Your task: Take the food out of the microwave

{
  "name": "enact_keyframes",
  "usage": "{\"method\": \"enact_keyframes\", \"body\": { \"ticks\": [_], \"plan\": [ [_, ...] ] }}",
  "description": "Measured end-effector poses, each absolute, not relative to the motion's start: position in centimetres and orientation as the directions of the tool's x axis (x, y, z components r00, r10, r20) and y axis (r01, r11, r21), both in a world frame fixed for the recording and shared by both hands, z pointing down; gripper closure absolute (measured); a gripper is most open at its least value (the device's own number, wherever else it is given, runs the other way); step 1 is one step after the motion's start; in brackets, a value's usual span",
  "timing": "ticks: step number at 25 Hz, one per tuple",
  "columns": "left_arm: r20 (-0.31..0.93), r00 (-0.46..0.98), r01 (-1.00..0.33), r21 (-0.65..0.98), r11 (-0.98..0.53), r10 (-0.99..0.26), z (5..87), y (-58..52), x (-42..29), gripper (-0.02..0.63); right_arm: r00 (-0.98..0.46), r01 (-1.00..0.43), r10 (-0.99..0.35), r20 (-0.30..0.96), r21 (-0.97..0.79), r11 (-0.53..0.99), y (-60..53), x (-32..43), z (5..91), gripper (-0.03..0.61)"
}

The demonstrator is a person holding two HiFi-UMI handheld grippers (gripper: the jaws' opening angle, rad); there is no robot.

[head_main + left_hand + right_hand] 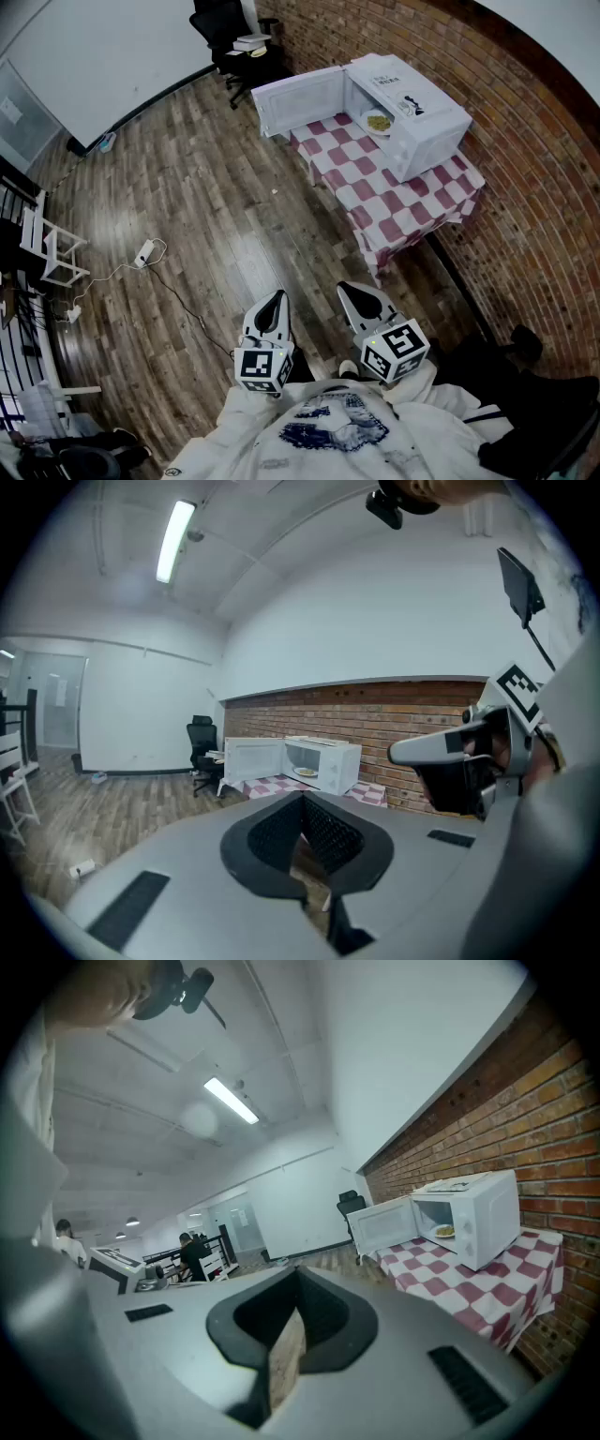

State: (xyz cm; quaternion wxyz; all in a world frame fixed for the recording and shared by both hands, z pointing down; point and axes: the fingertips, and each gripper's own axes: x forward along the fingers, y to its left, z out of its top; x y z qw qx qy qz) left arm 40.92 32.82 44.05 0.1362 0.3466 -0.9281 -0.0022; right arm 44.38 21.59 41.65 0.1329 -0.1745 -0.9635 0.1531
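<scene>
We hold the left gripper [277, 297] at about 6 o'clock in the head view. Its jaws are pressed together and nothing sits between them; the left gripper view confirms that the tips [302, 799] meet. Just beside it, toward 3 o'clock, is the right gripper [345, 290]. Its jaws are likewise closed at the tips and grip nothing. Both grippers hang over the wooden floor [206, 216], close to our body.

The microwave [417, 127] stands well apart from both grippers, at about 1 o'clock from them, on a table with a red-and-white checked cloth [398, 206] against the brick wall [525, 141]. Its door [298, 98] is swung open toward 9 o'clock. The plate of food [379, 122] lies inside the open cavity. In the right gripper view the plate of food [444, 1232] shows at 2 o'clock from the jaw tips, far from them.
</scene>
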Motion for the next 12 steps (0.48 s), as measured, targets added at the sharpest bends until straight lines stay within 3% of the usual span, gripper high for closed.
{"method": "enact_keyframes", "body": {
  "ticks": [5,12],
  "plan": [
    [0.243,-0.726,-0.638,0.108,0.762,-0.643,42.3,29.6,48.7,0.606,-0.890,0.336,0.413,0.192,-0.335,0.880,19.9,50.3,40.8,0.565],
    [0.230,-0.756,-0.612,0.085,0.786,-0.613,41.4,29.2,52.9,0.606,-0.870,0.398,0.466,0.162,-0.327,0.857,20.7,54.5,40.0,0.565]
  ]
}}
